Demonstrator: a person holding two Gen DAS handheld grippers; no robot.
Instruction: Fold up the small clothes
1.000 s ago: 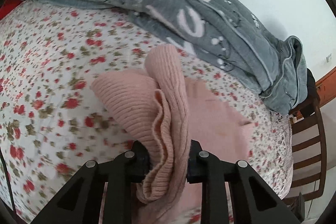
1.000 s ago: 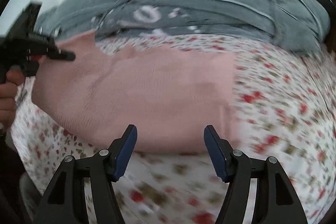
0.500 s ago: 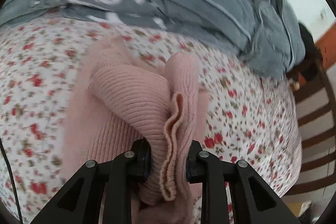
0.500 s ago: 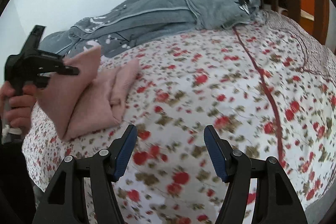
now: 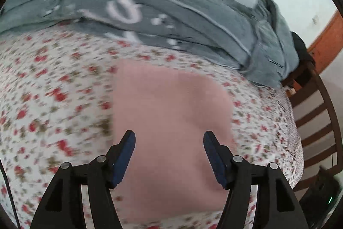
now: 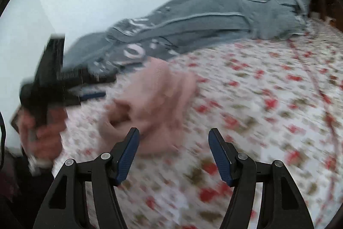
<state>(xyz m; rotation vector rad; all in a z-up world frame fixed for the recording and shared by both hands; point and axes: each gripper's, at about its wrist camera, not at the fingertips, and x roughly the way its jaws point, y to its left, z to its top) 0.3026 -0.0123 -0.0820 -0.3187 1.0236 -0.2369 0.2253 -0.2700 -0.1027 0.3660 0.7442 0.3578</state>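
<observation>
the pink knit garment (image 5: 171, 121) lies on the flowered bedspread (image 5: 53, 100), near the front edge of the bed, and in the right wrist view it looks bunched into a loose, soft heap (image 6: 154, 104) rather than a flat fold, though the blur makes the layers hard to read. the left gripper (image 5: 169, 156) has just been opening; its jaws stand apart over the pink cloth with nothing pinched between them. from the right side that same tool (image 6: 64, 83) shows held in the person's hand (image 6: 42, 134), just beside the heap. the right gripper (image 6: 173, 153) also stands wide and empty, above the bedspread near the garment's near edge. the risk i see is the knit itself: it is springy and thick, so a released fold may slump open or slide. a careless next pinch could catch only the top layer, or grab bedspread along with it, and drag the whole pile askew. the grey blanket (image 6: 214, 20) heaped behind is well apart and unlikely to interfere.
</observation>
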